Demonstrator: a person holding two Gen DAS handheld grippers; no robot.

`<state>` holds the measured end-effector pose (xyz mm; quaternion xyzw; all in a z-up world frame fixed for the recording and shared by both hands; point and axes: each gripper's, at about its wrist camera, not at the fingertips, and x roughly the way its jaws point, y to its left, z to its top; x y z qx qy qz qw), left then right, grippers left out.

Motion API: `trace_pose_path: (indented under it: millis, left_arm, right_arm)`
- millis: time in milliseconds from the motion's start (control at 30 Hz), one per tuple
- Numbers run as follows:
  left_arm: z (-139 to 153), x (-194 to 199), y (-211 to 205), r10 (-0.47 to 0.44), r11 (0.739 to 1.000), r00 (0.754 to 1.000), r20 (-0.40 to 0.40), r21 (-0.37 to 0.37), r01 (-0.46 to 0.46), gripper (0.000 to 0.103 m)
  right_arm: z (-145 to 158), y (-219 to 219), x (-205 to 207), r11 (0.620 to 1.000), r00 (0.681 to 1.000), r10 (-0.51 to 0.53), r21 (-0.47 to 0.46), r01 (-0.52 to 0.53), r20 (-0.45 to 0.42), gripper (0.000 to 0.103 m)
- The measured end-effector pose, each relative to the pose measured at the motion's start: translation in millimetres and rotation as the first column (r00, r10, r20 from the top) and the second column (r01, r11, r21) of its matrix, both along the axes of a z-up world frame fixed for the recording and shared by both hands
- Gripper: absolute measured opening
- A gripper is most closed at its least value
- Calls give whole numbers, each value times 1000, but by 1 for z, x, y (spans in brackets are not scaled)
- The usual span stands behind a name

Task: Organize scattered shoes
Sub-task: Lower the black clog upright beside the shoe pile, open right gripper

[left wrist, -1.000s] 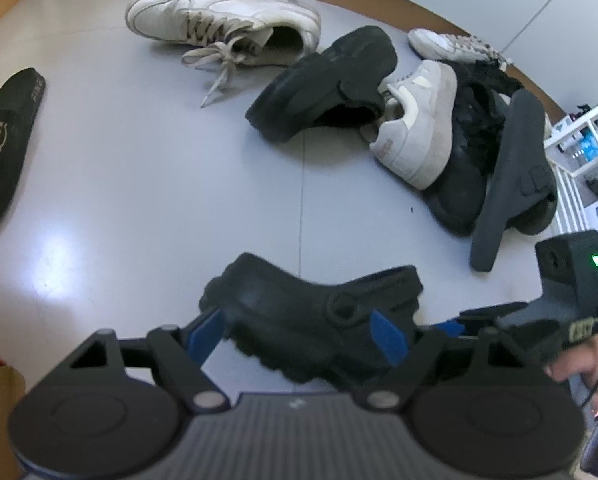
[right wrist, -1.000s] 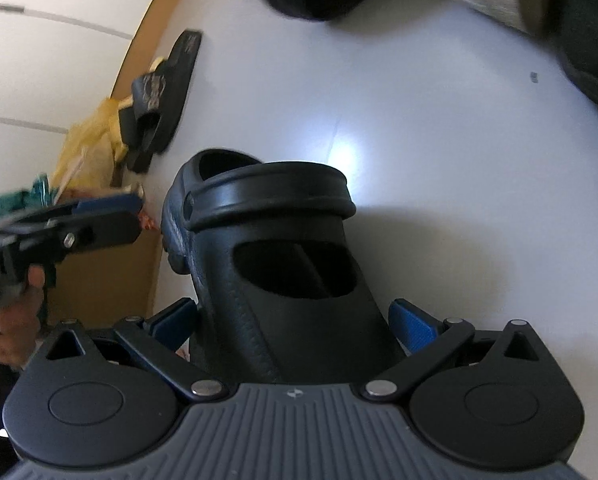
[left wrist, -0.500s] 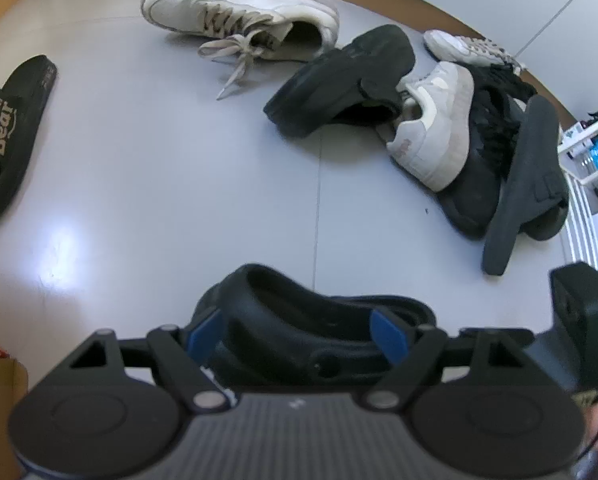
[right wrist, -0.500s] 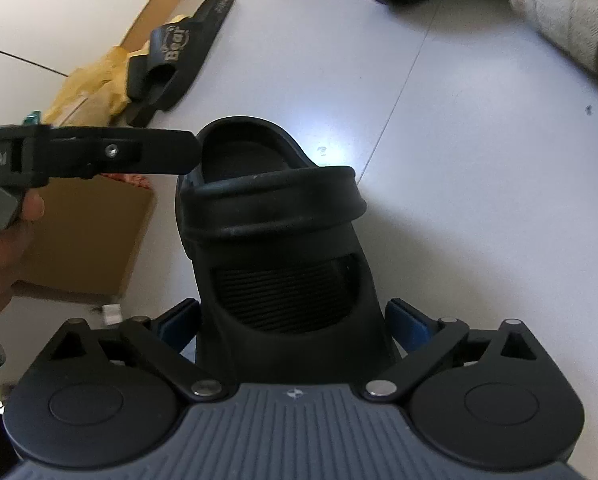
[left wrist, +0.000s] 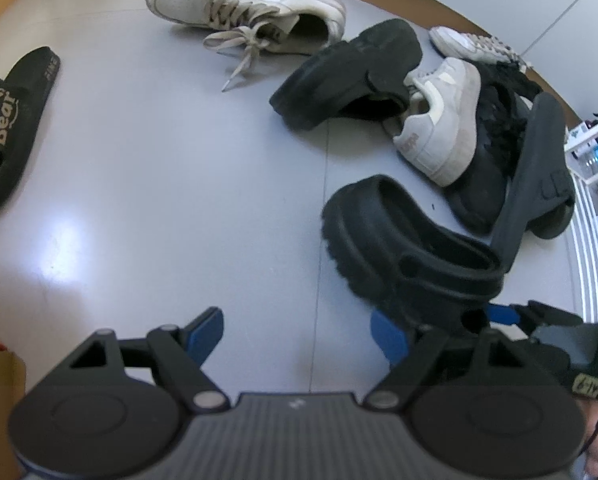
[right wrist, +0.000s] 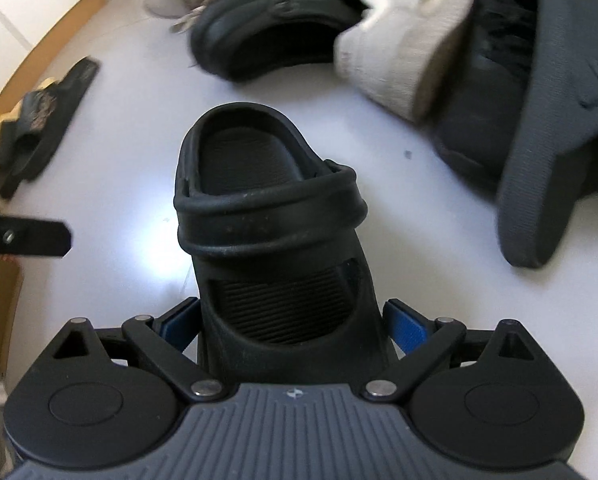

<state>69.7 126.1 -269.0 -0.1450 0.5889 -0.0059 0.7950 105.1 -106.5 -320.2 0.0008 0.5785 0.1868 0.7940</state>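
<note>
Right claw (right wrist: pixel 293 330) grips the black clog (right wrist: pixel 271 240) — left claw (left wrist: pixel 295 330) wide, empty.

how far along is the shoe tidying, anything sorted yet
Nothing looks sorted yet. In hand: the right gripper is shut on a black clog; the left gripper is open and empty. Left: its matching clog, the white sneaker, the bear slide and the pile.

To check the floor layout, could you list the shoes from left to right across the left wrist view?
Black Bear slide → white laced sneaker → black clog on the floor → black clog in the right gripper → beige sneaker → dark grey sandal.
</note>
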Motion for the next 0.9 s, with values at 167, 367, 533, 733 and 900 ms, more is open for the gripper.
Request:
trace_pose_path:
  millis: [167, 367, 533, 733, 900]
  left_arm:
    - [-2, 0, -2, -9, 1000, 1000, -4, 8, 9, 83]
    - [0, -3, 1, -3, 1000, 1000, 0, 14, 3, 83]
    - [4, -9, -1, -12, 1000, 1000, -9, 21, 12, 83]
    - [5, -3, -4, -11, 999, 1000, 6, 33, 10, 84]
    - [-4, 4, -12, -17, 1000, 1000, -3, 21, 17, 84]
  right_arm:
    - [-3, 7, -3, 998, 997, -66, -7, 66, -32, 100]
    - [9, 0, 2, 992, 995, -44, 118, 55, -89, 100]
    - [3, -1, 2, 996, 993, -22, 81, 32, -116, 98]
    - [-9, -4, -4, 983, 976, -97, 133, 124, -196, 93]
    - [-14, -10, -7, 954, 945, -208, 159, 253, -254, 92]
